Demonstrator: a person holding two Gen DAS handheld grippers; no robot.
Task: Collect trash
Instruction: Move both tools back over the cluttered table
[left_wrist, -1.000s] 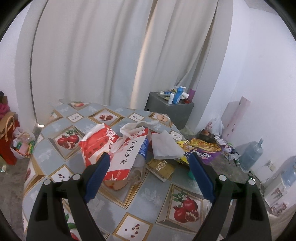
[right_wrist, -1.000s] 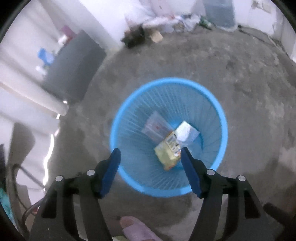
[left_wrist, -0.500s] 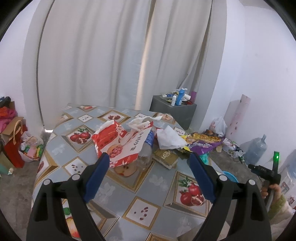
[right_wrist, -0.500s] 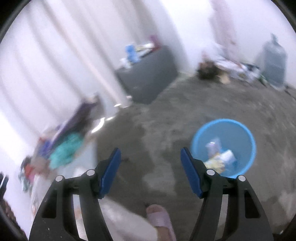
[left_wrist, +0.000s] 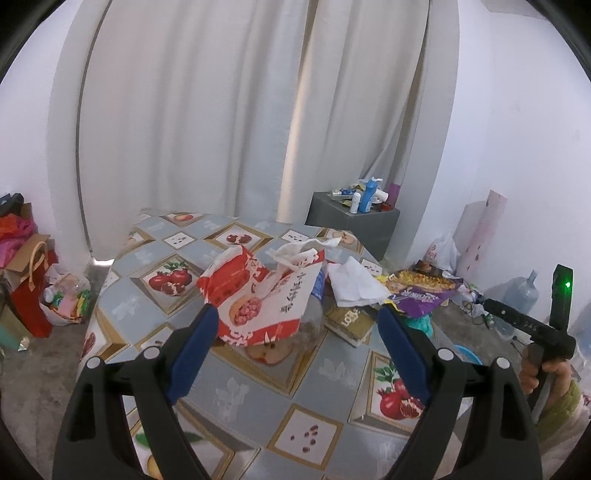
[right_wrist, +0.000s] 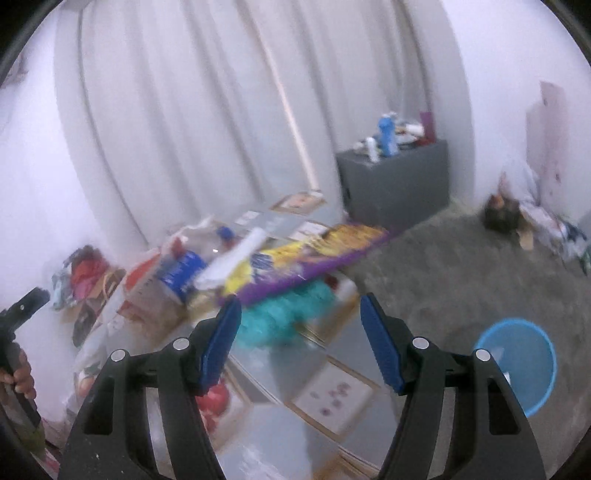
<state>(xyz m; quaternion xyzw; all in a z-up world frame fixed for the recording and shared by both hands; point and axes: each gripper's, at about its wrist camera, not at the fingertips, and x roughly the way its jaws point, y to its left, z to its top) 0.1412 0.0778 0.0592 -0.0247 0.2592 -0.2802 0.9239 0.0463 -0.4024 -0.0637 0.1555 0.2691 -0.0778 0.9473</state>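
A round table (left_wrist: 236, 373) with a fruit-print cloth holds a pile of trash: a red and white bag (left_wrist: 258, 299), white paper (left_wrist: 352, 284), a purple and yellow snack bag (left_wrist: 421, 291) and a flat box (left_wrist: 349, 319). My left gripper (left_wrist: 295, 343) is open and empty, above the table's near side, short of the red bag. My right gripper (right_wrist: 301, 336) is open and empty, over the table's edge, facing the purple snack bag (right_wrist: 314, 254) and a teal fluffy thing (right_wrist: 291, 314). The blue trash basket (right_wrist: 521, 369) stands on the floor at the right.
A grey cabinet (left_wrist: 352, 218) with bottles stands by the white curtain. Bags (left_wrist: 33, 280) sit on the floor at the left. A water jug (left_wrist: 521, 295) and clutter lie along the right wall. The right view is blurred.
My right gripper has swung up from over the blue basket to face the table. My left gripper has pulled back and risen, so the table looks further off.
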